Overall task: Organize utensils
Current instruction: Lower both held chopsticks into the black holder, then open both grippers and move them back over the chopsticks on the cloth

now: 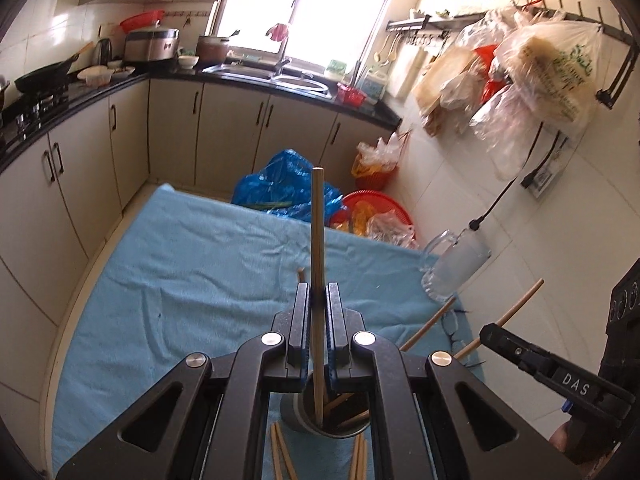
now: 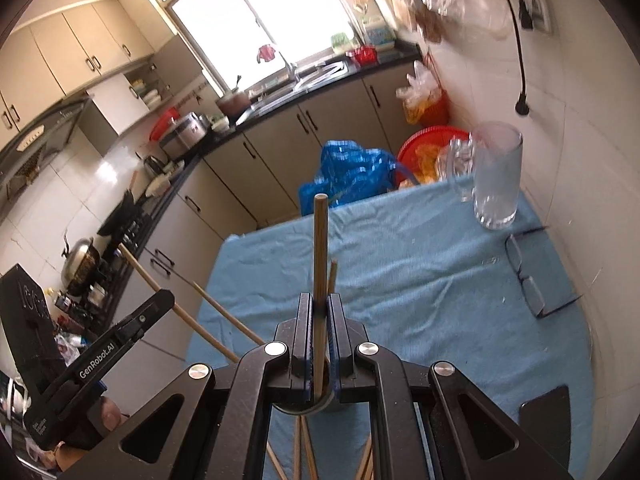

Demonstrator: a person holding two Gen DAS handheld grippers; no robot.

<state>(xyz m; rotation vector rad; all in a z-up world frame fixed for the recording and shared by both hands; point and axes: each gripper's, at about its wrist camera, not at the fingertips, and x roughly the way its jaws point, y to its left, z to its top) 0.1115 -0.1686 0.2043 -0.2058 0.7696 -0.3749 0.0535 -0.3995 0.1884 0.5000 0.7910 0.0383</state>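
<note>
The kitchen fills the upper half of both views: a dark L-shaped counter (image 1: pixel 240 76) over beige cabinets, a sink below the bright window (image 1: pixel 304 4), and bagged goods hanging on the tiled wall at upper right of the left wrist view. Below it, the work surface is a table under a blue cloth (image 1: pixel 180 264), wrinkled but flat, which should keep loose chopsticks from rolling. A glass mug (image 2: pixel 496 176) stands at the cloth's far right edge, with a pair of eyeglasses (image 2: pixel 528 276) lying nearer, both well apart from the work. At bottom centre of the left wrist view sits a dark cylindrical holder (image 1: pixel 332 412), already containing several chopsticks; more lie loose on the cloth beside its base. The left gripper (image 1: pixel 319 312) is clamped on one chopstick (image 1: pixel 318 240), held upright so that its lower end enters the holder mouth, an orientation suited to a straight drop. The right gripper (image 2: pixel 319 320) is likewise closed on a second chopstick (image 2: pixel 320 256), also upright, with its lower end at the holder rim (image 2: pixel 304 410). Judged from this, both sticks are at the insertion step; releasing them simultaneously risks a collision in the narrow opening.
</note>
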